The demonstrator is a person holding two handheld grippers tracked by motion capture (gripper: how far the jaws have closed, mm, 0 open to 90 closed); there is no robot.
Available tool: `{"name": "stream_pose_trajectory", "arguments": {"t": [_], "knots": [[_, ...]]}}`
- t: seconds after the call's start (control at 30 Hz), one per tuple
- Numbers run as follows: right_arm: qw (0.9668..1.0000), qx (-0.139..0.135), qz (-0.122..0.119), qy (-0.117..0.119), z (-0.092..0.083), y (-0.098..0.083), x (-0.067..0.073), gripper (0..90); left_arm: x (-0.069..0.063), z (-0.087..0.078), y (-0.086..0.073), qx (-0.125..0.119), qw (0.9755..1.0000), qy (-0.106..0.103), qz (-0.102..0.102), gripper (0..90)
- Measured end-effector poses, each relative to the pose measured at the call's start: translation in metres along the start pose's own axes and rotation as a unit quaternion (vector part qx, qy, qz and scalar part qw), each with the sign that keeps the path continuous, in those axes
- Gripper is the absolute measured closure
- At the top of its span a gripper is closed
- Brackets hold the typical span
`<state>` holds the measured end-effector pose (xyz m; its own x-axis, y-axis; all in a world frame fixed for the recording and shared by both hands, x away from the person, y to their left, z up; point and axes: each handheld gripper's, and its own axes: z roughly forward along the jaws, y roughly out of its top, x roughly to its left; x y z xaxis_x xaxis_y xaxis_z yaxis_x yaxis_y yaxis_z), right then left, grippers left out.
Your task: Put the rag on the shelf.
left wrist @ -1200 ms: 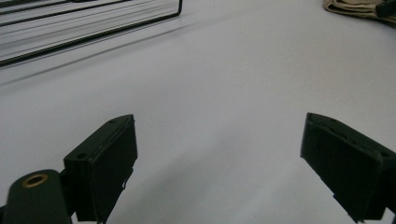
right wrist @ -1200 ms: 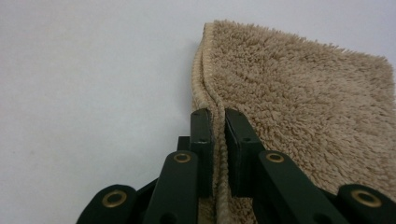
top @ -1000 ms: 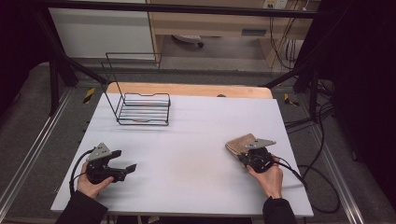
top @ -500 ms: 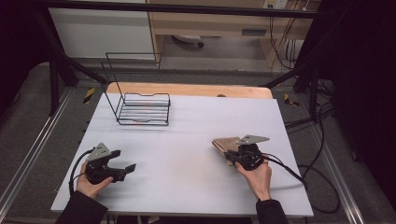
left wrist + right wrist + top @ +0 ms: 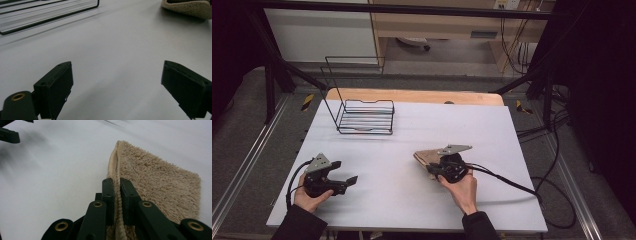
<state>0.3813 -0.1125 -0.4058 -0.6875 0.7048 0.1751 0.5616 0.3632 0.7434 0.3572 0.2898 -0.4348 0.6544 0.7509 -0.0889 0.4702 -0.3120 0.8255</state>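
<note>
A folded tan towel (image 5: pixel 426 157) (image 5: pixel 155 182) lies on the white table (image 5: pixel 412 200) right of centre. My right gripper (image 5: pixel 432 171) (image 5: pixel 116 181) is shut on the towel's hemmed edge, which runs between its two black jaws. The towel's far corner (image 5: pixel 190 7) shows at the top right of the left gripper view. My left gripper (image 5: pixel 346 174) (image 5: pixel 120 85) rests near the table's front left with its jaws wide apart and nothing between them. A hand holds each gripper.
A black wire rack (image 5: pixel 362 112) (image 5: pixel 37 15) stands at the back left of the table. A wooden board (image 5: pixel 412 95) runs along the far edge. Cables (image 5: pixel 522 187) trail off the right side. Bare white surface lies between the grippers.
My right gripper has slid leftward across the table, dragging the towel with it. The left gripper has stayed in place.
</note>
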Motion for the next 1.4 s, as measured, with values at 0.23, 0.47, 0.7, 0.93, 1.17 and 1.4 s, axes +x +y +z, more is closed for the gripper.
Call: {"name": "stream_pose_trajectory", "arguments": {"t": [0.23,0.47,0.7,0.93,1.17,1.4], "knots": [[0.9999,0.006,-0.007,0.013,0.022,0.005,0.017,82.7,0.000,0.000,0.000,0.000,1.0000,0.000,-0.001,10.4],[0.9996,0.013,-0.009,0.022,0.040,0.007,0.031,82.5,0.000,0.000,0.000,0.000,1.0000,0.001,0.000,10.5],[0.9991,0.018,-0.009,0.037,0.061,0.007,0.047,82.0,0.000,0.000,0.000,0.002,1.0000,0.000,-0.001,10.5],[0.9985,0.026,-0.019,0.044,0.072,0.003,0.054,77.6,0.000,0.000,0.000,0.003,1.0000,-0.001,0.000,10.5],[0.9969,0.000,-0.027,0.074,0.063,0.009,0.053,52.4,-0.002,0.001,0.001,0.003,1.0000,0.000,-0.004,8.5],[0.9968,-0.016,-0.068,0.039,0.040,0.018,0.042,33.1,-0.006,0.002,0.003,0.007,1.0000,0.000,-0.001,6.6]]}}
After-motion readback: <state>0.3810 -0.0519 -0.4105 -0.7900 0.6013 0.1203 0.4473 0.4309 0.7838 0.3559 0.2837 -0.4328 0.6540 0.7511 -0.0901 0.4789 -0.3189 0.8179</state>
